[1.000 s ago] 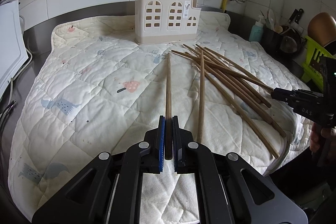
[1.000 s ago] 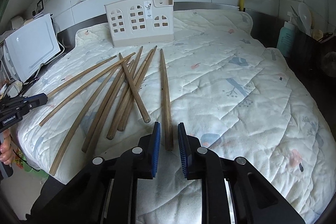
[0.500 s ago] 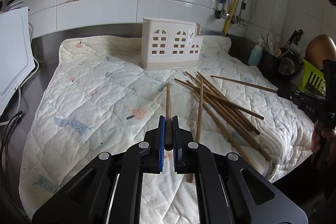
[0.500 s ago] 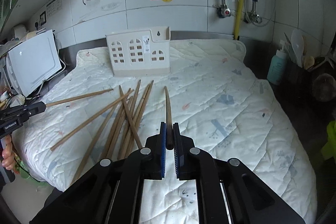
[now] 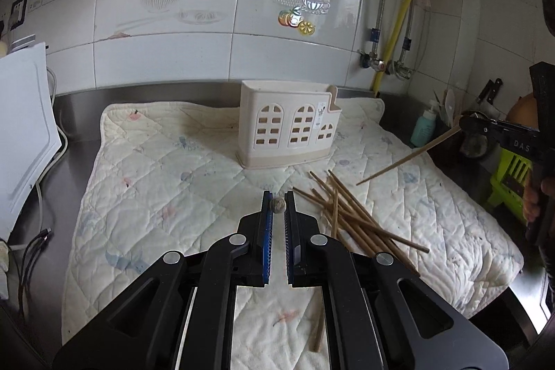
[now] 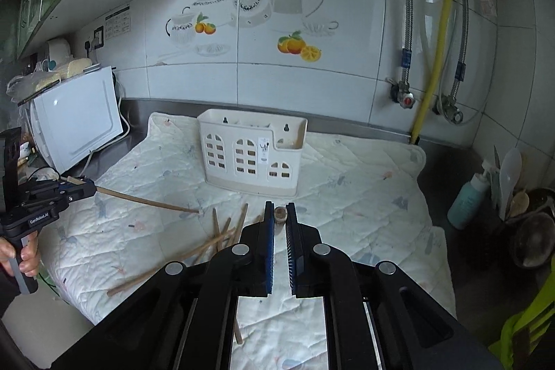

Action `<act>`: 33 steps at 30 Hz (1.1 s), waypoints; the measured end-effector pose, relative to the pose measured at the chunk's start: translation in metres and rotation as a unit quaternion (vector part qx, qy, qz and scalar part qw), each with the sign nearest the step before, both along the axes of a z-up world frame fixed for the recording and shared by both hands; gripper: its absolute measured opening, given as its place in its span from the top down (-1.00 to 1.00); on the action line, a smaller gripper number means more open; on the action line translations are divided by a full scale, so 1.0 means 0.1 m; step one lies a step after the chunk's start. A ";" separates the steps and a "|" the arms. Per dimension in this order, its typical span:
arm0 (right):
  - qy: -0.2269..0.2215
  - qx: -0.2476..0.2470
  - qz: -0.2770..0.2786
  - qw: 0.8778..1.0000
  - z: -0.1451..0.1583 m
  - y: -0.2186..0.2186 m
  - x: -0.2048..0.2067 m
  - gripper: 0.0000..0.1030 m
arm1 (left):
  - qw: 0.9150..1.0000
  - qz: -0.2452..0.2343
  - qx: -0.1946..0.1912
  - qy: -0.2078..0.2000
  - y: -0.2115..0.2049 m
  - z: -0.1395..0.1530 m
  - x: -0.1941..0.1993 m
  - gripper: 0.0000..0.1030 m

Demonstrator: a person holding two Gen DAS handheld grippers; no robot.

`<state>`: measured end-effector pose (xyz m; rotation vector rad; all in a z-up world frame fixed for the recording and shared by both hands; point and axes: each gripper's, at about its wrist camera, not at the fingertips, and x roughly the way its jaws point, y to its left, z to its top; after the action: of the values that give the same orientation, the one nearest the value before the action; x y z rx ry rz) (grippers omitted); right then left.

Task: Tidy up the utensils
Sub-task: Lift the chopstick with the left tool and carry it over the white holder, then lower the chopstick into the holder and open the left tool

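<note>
Each gripper is shut on one wooden chopstick, lifted off the quilted mat. My left gripper holds its chopstick pointing straight at the camera, so only the butt end shows; its full length shows in the right wrist view. My right gripper holds its chopstick the same way; its length shows in the left wrist view. Several more chopsticks lie in a loose pile on the mat. The cream utensil holder with arched windows stands upright behind them, also in the right wrist view.
A white appliance stands at the mat's left. A teal soap bottle and dark utensil pot stand at the right. Pipes and valves run down the tiled back wall. Cables lie at the left edge.
Both grippers have risen and tilted up with their chopsticks, which now point at the cameras. The right gripper closed on its chopstick during the earlier frames.
</note>
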<state>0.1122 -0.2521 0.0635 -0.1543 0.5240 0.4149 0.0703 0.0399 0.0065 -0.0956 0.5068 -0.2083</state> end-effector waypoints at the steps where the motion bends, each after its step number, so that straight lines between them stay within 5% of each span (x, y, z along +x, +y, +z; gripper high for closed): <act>1: -0.001 0.002 0.003 1.000 0.08 0.00 0.06 0.88 | 1.000 0.002 -0.002 -0.003 0.01 0.06 0.05 0.91; 16: 0.000 -0.003 0.024 1.000 1.19 0.23 1.10 0.88 | 0.998 0.005 0.013 -0.054 -0.12 0.88 0.65 0.91; 26: 0.059 -0.049 0.026 0.997 0.82 0.62 1.74 0.88 | 0.990 0.014 0.024 -0.138 -0.21 1.67 1.04 0.91; 33: 0.072 -0.062 0.027 0.995 0.59 0.69 1.89 0.88 | 0.988 0.038 0.027 -0.147 -0.29 1.77 1.53 0.91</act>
<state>0.3013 -0.1834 0.1223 -0.2599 0.6882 0.4481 0.2229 0.0112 0.1832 -0.0297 0.2137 -0.1301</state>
